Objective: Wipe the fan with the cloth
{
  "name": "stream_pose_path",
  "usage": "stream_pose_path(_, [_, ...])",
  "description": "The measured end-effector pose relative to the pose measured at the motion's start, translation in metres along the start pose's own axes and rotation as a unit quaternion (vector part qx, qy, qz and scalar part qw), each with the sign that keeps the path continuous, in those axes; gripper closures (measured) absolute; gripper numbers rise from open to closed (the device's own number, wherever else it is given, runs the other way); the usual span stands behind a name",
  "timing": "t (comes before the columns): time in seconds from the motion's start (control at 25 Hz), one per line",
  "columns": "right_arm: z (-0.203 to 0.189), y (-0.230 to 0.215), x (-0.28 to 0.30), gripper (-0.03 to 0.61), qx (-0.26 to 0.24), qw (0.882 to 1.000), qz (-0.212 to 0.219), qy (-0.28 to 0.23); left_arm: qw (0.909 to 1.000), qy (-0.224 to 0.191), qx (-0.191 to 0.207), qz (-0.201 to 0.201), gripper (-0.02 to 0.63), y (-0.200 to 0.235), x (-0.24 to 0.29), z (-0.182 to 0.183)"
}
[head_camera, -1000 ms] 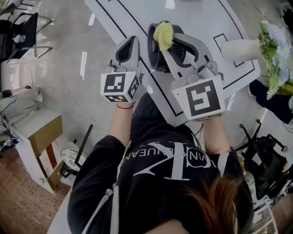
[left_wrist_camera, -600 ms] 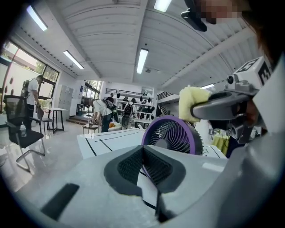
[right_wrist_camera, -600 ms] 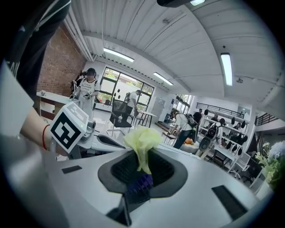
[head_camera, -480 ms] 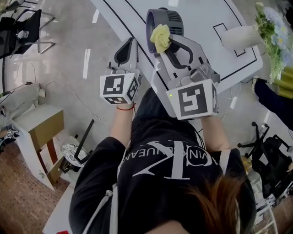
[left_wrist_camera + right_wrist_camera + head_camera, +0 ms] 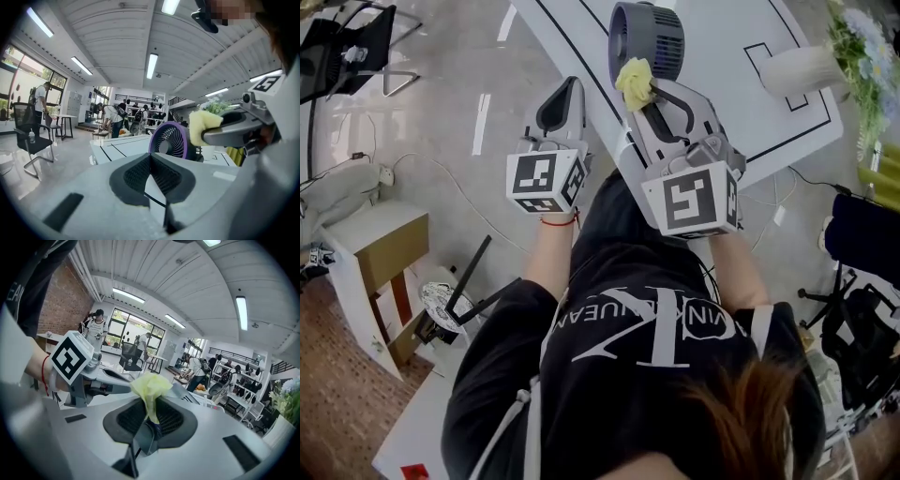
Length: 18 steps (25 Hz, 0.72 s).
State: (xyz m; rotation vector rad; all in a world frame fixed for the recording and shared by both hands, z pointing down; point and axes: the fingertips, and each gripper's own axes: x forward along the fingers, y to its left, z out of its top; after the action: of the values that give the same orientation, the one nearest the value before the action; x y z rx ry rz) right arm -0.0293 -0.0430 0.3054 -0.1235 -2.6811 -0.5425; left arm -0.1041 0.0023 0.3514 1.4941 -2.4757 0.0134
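A small fan (image 5: 647,36) with a purple rim and dark grille stands on the white table (image 5: 722,37). In the left gripper view the fan (image 5: 169,140) faces me beyond the jaws. My right gripper (image 5: 643,92) is shut on a yellow cloth (image 5: 635,80), which sits just short of the fan's near side. The cloth (image 5: 150,386) bunches up above the right gripper (image 5: 149,423), hiding the fan in that view. My left gripper (image 5: 566,94) hangs to the left of the fan off the table's edge, shut and holding nothing, as the left gripper (image 5: 150,159) view confirms.
A white vase (image 5: 802,67) with flowers (image 5: 862,56) stands at the table's right. Black lines mark the tabletop. On the floor to the left are a low wooden cabinet (image 5: 380,258) and an office chair (image 5: 347,42). People stand far across the room.
The cloth lay against the fan a second ago; now it sits nearer the person, just off the fan. Both grippers drew back together, and the fan shows whole.
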Motion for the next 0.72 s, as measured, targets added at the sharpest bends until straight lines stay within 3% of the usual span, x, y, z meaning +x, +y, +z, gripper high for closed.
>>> stream_pose_path(0.24, [-0.021,0.011,0.004,0.514,0.017,1.000,0.002,0.010,0.9999,-0.001,0.000,0.013,0.603,0.002,-0.020,-0.004])
stream_pose_path(0.72, [-0.017,0.012,-0.008,0.514,0.038,0.999,-0.018,-0.005,0.9996,-0.008,0.011,0.026,0.604,0.006,-0.051,0.003])
